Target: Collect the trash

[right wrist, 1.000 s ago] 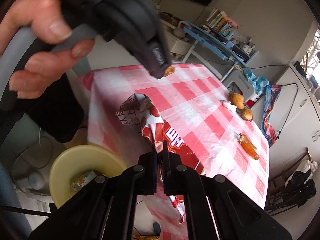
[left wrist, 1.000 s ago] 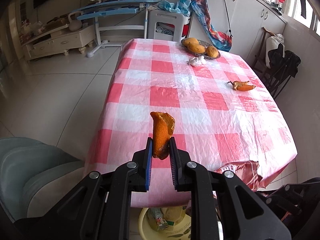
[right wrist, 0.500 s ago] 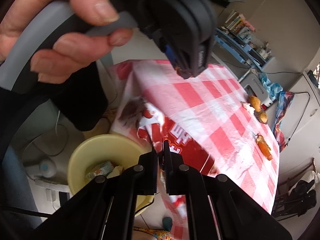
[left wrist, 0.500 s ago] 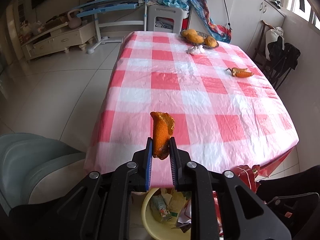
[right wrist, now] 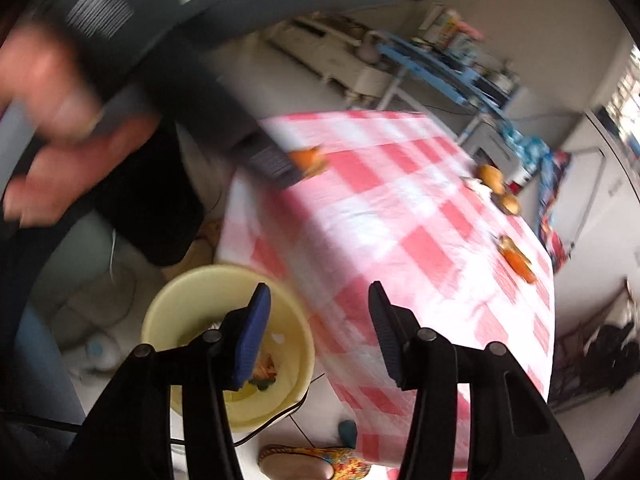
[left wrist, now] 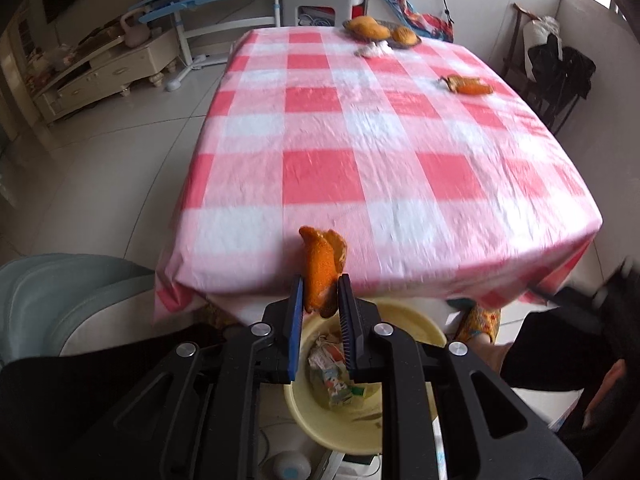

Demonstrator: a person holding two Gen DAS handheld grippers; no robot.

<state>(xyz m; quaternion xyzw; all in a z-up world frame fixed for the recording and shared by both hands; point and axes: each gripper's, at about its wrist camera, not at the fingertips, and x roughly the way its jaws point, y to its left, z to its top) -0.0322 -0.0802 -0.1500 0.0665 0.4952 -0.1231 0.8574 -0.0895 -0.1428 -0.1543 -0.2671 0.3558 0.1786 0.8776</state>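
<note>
My left gripper (left wrist: 320, 300) is shut on an orange peel (left wrist: 322, 270) and holds it just off the near edge of the red-and-white checked table (left wrist: 360, 160), above a yellow trash bin (left wrist: 340, 420) with wrappers inside. My right gripper (right wrist: 316, 320) is open and empty, above the same bin (right wrist: 192, 292) beside the table edge. Another orange peel (left wrist: 466, 85) lies on the table's far right; it also shows in the right wrist view (right wrist: 516, 258). The left gripper with its peel (right wrist: 308, 158) shows blurred in the right wrist view.
A plate of oranges (left wrist: 380, 30) and a crumpled white tissue (left wrist: 374, 50) sit at the table's far end. A grey chair (left wrist: 60, 300) stands left of the bin. A patterned slipper (right wrist: 316, 460) lies on the floor. A chair with dark clothes (left wrist: 560, 68) stands far right.
My right gripper has opened and the red wrapper it held is gone from its jaws. My left gripper has pulled back past the table edge to above the bin, still holding the peel.
</note>
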